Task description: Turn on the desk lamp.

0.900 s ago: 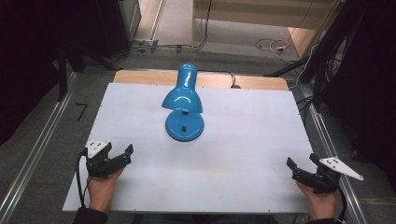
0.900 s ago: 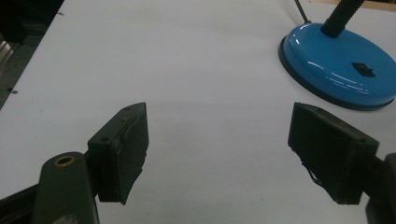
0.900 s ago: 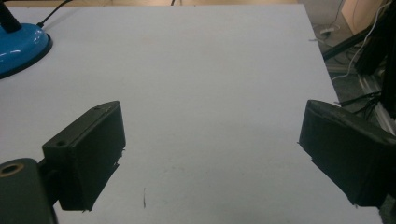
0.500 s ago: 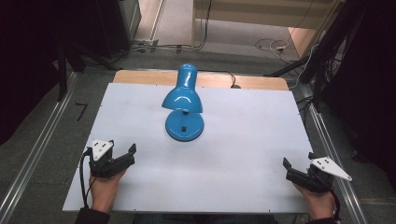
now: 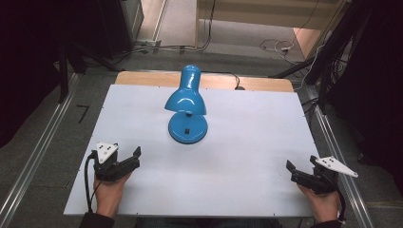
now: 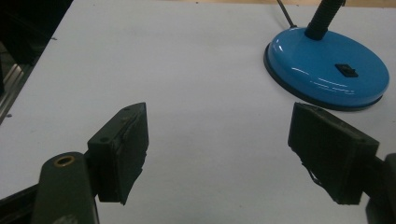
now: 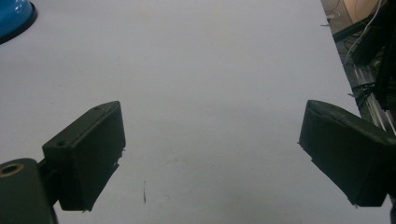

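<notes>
A blue desk lamp [image 5: 186, 97] stands mid-table on a round blue base [image 5: 187, 128], its shade tipped toward the far edge. In the left gripper view the base [image 6: 327, 65] lies ahead and to the right, with a small black switch on top. My left gripper [image 5: 134, 157] sits near the table's front left, open, with nothing between its jaws. My right gripper [image 5: 301, 166] rests at the front right, open and empty too. An edge of the blue base [image 7: 14, 18] shows at the top left of the right gripper view.
The white tabletop [image 5: 247, 142] spreads between both grippers and the lamp. A wooden strip [image 5: 266, 84] runs along the far edge, where the lamp's black cord [image 5: 235, 80] trails off. Metal rails [image 5: 38, 156] flank the table on both sides.
Both grippers have shifted a little inward and forward along the front of the table. The lamp has not moved.
</notes>
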Motion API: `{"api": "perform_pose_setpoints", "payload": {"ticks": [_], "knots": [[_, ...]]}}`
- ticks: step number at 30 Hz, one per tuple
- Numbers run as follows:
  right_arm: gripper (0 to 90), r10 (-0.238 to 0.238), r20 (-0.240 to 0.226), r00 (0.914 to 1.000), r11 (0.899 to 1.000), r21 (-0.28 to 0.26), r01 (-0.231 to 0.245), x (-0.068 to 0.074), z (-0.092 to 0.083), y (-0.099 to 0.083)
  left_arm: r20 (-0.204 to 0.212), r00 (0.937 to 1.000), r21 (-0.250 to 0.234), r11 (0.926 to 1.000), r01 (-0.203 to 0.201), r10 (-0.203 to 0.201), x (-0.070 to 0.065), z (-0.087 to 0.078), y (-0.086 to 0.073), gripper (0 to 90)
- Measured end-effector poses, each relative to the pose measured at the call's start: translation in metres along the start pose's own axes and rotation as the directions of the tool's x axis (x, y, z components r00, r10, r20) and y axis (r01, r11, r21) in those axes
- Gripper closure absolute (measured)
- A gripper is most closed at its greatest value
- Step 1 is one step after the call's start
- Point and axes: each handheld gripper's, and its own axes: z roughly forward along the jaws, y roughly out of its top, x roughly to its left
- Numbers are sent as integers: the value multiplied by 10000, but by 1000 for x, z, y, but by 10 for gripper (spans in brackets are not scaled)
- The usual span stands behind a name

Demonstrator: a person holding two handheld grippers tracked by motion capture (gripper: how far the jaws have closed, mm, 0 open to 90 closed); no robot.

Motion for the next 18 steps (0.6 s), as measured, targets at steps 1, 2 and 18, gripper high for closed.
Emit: {"api": "perform_pose_setpoints", "payload": {"ticks": [1, 2, 18], "knots": [[58, 11, 10, 10000, 10000, -2, -11, 0, 0, 0, 43, 10000, -20, 10000, -19, 19, -1, 0, 0, 207], [58, 24, 18, 10000, 10000, 21, -24, 0, 0, 0, 70, 10000, -44, 10000, -18, 19, -1, 1, 1, 207], [58, 75, 79, 9999, 9999, 105, -76, -3, 2, -1, 315, 9995, -65, 10000, 6, -4, -7, 3, 3, 205]]}}
